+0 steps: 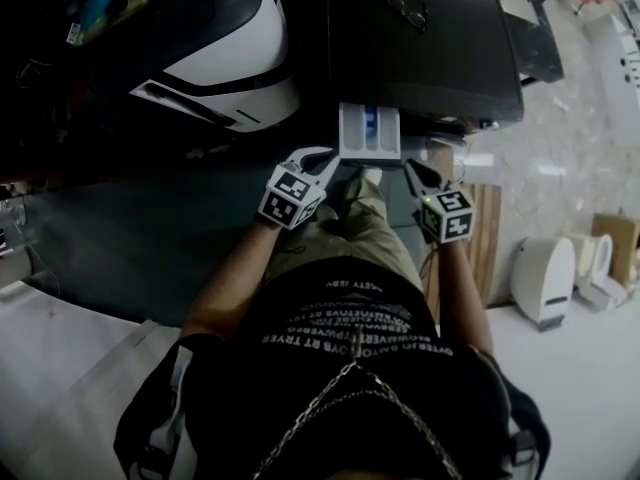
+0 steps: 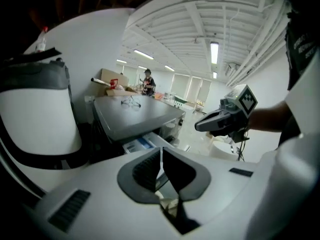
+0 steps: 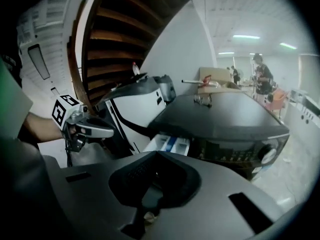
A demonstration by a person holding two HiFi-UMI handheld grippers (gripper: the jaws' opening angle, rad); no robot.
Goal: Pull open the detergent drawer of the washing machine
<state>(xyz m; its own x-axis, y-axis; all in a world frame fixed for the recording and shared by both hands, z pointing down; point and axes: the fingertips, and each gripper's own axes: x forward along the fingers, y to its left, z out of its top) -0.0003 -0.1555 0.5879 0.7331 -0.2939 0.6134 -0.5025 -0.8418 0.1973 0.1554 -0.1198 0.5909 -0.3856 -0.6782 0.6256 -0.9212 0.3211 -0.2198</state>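
Two gripper views show you the dark grey washing machine (image 3: 220, 115) from in front, with a person (image 3: 262, 76) standing well behind it. The head view gives only the machine's flat lid from above. A large white-and-black rounded appliance (image 1: 230, 53) stands just beside the machine's left side. The white detergent drawer with blue inserts (image 1: 369, 133) juts from the left end of the machine's front, pulled open toward you.

Your left gripper (image 1: 322, 160) hangs at the drawer's left front corner, close before the machine; whether it touches the drawer can't be made out. Its own view shows the pads pressed together with nothing between them. Your right gripper (image 1: 414, 174) hangs off the drawer's right front corner, apart from it, and its pads look drawn together too, holding nothing. A pair of thin wire spectacles (image 1: 412, 8) lies on the machine's lid.
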